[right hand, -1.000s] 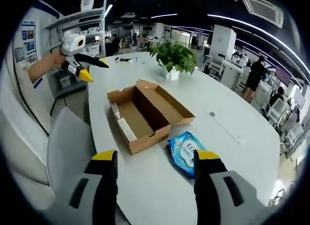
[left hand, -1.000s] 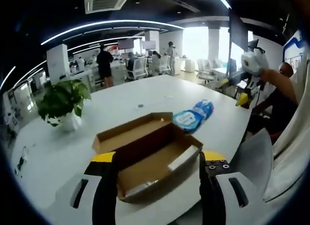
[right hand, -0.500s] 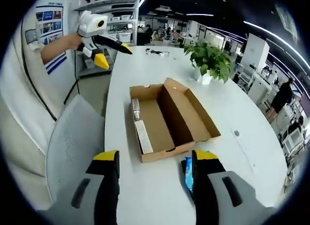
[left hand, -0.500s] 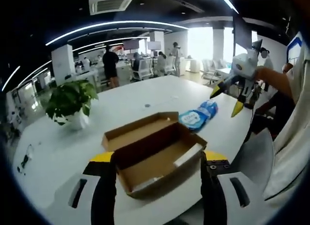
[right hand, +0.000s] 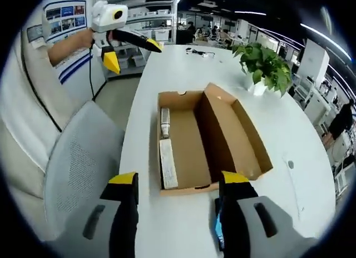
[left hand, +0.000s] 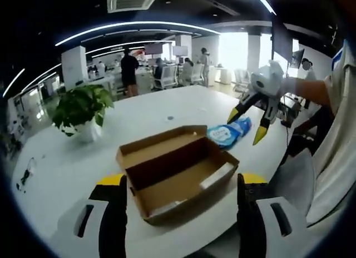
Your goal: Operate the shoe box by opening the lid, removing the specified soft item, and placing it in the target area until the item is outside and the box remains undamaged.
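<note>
Left gripper view: open shoe box (left hand: 177, 174) on table (left hand: 61, 174), blue soft pack (left hand: 228, 132) beside it.
Right gripper view: box interior; left gripper (right hand: 129, 52) and right gripper (left hand: 246, 120) both spread, empty.

Open shoe box (left hand: 177, 172) on table (left hand: 67, 174), packet (left hand: 227, 132) beside it.

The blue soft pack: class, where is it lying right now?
In the left gripper view the blue soft pack lies on the white table, outside the open shoe box, just past its far right corner, below the right gripper.
</note>
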`<state>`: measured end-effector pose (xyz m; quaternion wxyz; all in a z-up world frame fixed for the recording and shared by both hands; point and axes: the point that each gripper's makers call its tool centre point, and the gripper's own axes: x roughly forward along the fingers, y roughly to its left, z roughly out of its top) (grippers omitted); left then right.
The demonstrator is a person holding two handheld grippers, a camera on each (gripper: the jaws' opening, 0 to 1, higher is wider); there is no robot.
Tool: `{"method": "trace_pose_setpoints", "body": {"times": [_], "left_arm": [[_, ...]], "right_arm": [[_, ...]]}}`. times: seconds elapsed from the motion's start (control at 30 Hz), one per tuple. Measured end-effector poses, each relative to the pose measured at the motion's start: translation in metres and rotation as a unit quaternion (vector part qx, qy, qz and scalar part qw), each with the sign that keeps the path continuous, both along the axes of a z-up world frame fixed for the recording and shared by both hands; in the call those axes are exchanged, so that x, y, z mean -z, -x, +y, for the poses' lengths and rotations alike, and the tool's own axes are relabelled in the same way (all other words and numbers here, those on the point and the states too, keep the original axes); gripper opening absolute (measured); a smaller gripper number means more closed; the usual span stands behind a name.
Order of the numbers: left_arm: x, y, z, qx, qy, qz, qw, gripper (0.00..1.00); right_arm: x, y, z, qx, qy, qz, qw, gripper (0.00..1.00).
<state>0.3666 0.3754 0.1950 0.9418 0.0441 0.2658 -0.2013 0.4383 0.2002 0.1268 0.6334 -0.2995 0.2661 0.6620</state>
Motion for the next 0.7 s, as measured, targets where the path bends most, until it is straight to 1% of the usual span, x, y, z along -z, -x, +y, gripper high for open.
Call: {"method": "trace_pose_setpoints", "body": {"times": [0.07,0.23,0.4,0.5,0.6,0.7], "left_arm": [[0.001,0.0,0.0,-0.004,0.006,0.0,1.0,0.89],[0.005,0.001,-0.002,-0.005,0.007,0.006,0.9999,0.89],[0.006,0.001,-0.005,0.004,0.004,0.002,1.0,0.92],[0.007,-0.001,-0.005,0.003,0.0,0.0,1.0,0.97],[0.009,-0.002,-0.004,0.001,0.002,0.002,1.0,0.98],[0.011,-0.003,-0.004,0.003,0.005,0.005,1.0,0.99]], "right_arm": [[0.007,-0.001,0.005,-0.008,0.005,0.0,1.0,0.54],[0.023,-0.005,0.013,-0.015,0.016,0.008,0.9997,0.54],[0.046,-0.01,0.019,-0.021,0.037,0.01,0.999,0.54],[0.054,-0.013,0.024,-0.017,0.04,0.016,0.9989,0.55],[0.062,-0.014,0.027,-0.02,0.044,0.018,0.9987,0.55],[0.071,-0.014,0.029,-0.024,0.05,0.027,0.9981,0.55]]}}
